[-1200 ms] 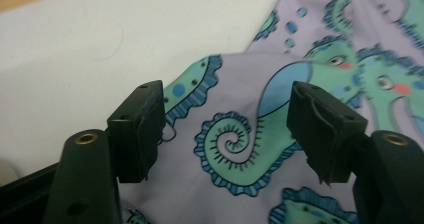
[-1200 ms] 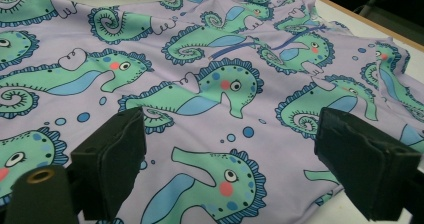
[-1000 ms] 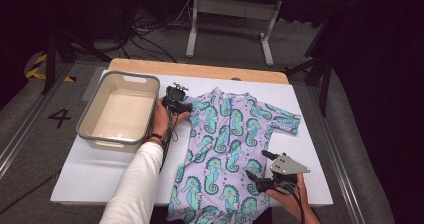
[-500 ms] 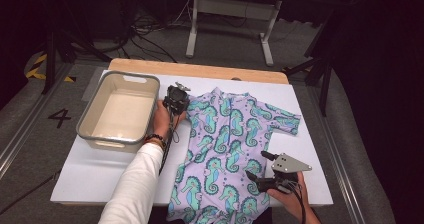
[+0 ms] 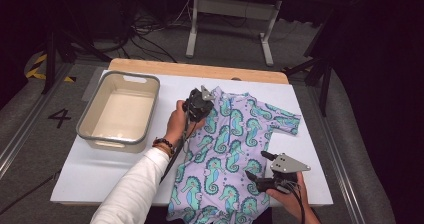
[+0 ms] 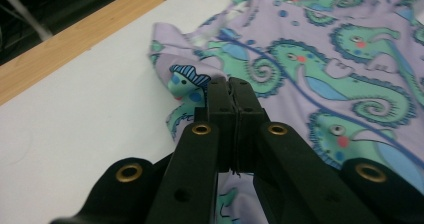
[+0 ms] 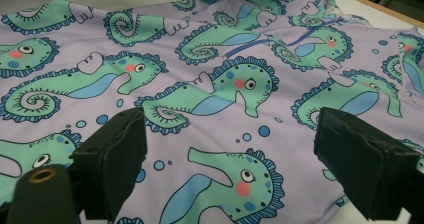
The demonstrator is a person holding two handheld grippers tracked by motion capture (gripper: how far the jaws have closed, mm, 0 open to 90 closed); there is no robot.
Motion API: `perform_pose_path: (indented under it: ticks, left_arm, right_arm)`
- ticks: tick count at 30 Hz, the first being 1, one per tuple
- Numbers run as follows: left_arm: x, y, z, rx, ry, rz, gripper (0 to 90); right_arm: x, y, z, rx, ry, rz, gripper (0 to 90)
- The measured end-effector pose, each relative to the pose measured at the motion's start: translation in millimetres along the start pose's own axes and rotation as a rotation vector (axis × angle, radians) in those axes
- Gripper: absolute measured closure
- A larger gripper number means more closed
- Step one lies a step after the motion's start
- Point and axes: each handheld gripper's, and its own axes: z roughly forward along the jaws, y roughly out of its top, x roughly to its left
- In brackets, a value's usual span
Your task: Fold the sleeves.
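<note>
Jaws of the left gripper (image 6: pixel 231 91) have just closed, pinching the lilac seahorse-print shirt (image 5: pixel 235 149) by its sleeve. Right gripper (image 7: pixel 227 159) gapes wide above the shirt's lower part.

Lilac shirt (image 5: pixel 235 149) printed all over with teal-green seahorses, each with a light blue belly, dark blue frilled outline, pink cheek spot and small blue bubbles around. White board (image 5: pixel 95 174) beneath, edged at the far side by a pale wooden table (image 5: pixel 165 68). Grey-rimmed bin (image 5: pixel 119 113) with a cream inside, at the left. Black left gripper (image 6: pixel 231 90) with brass-coloured rivets; black right gripper (image 5: pixel 254 166) topped by a grey plate. White sleeve (image 5: pixel 131 194), dark beaded bracelet at the wrist. Grey carpet around, with a black "4" (image 5: pixel 60 118) and yellow-black striped tape (image 5: pixel 37 66).
</note>
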Motion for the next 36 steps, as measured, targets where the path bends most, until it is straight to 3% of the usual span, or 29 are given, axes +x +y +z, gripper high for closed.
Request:
perform_pose_path:
  ticks: [2, 5, 8, 10, 12, 14, 15, 16, 17, 18, 20, 21, 23, 28, 31, 33, 35, 36]
  left_arm:
    - [-5.8, 0.8, -1.9, -0.016, -0.024, 0.018, 79.9]
    - [-4.0, 2.2, -11.1, -0.077, -0.056, 0.005, 72.8]
    - [8.1, 1.0, -26.1, -0.137, -0.003, -0.056, 60.6]
    - [14.6, -1.7, -28.5, -0.137, 0.025, -0.088, 57.7]
    - [22.7, -7.2, -25.5, -0.110, 0.030, -0.127, 55.8]
    - [28.7, -14.8, -18.8, -0.065, 0.069, -0.152, 50.6]
    - [33.3, -20.4, -14.1, -0.057, 0.040, -0.197, 49.9]
    - [33.3, -20.4, -14.1, -0.057, 0.040, -0.197, 48.9]
    - [38.3, -27.9, -6.4, -0.005, 0.044, -0.229, 48.3]
    - [38.7, -32.3, -3.2, 0.011, 0.024, -0.250, 51.9]
    - [38.0, -39.3, 1.7, 0.047, -0.004, -0.267, 50.8]
    - [38.0, -39.3, 1.7, 0.047, -0.004, -0.267, 50.8]
    - [31.8, -50.4, 8.4, 0.097, 0.002, -0.263, 49.4]
    - [31.4, -64.0, 16.0, 0.111, -0.008, -0.312, 47.3]
    - [30.9, -67.1, 15.1, 0.087, -0.016, -0.320, 49.9]
    - [28.4, -67.4, 14.4, 0.073, -0.046, -0.295, 63.0]
    - [25.5, -66.6, 13.5, 0.062, -0.041, -0.281, 79.0]
    - [24.7, -64.5, 9.4, 0.028, -0.017, -0.267, 85.2]
  right_arm:
    - [-0.4, -0.5, -0.5, 0.002, -0.003, -0.005, 14.4]
    - [-0.8, -0.9, -0.7, 0.000, -0.002, -0.002, 14.3]
    - [-1.6, -1.3, -0.6, 0.000, 0.000, 0.001, 14.3]
    - [-1.4, -1.3, -0.3, 0.003, -0.002, 0.000, 14.3]
    - [-1.1, -1.3, 0.2, 0.005, 0.001, 0.001, 14.3]
    - [-0.4, -1.1, 0.6, 0.010, 0.000, -0.006, 14.3]
    - [0.0, -0.9, 0.4, 0.011, -0.004, -0.012, 14.3]
    - [0.0, -0.9, 0.4, 0.011, -0.004, -0.012, 14.3]
    - [-0.6, -1.0, 0.4, 0.011, -0.004, -0.007, 14.3]
    - [-1.0, -1.3, 0.7, 0.011, -0.004, -0.005, 14.3]
    - [-1.1, -1.7, 1.0, 0.014, -0.002, -0.006, 14.3]
    - [-1.1, -1.7, 1.0, 0.014, -0.002, -0.006, 14.3]
    - [-0.4, -1.8, 1.1, 0.018, -0.004, -0.012, 14.3]
    - [0.5, -1.3, 1.1, 0.020, -0.005, -0.020, 14.3]
    - [0.8, -1.1, 0.9, 0.019, -0.005, -0.022, 14.3]
    - [0.7, -1.4, 1.6, 0.023, -0.005, -0.022, 14.3]
    - [0.8, -1.5, 1.8, 0.025, -0.003, -0.023, 14.4]
    - [1.8, -1.3, 1.7, 0.024, -0.002, -0.030, 14.4]
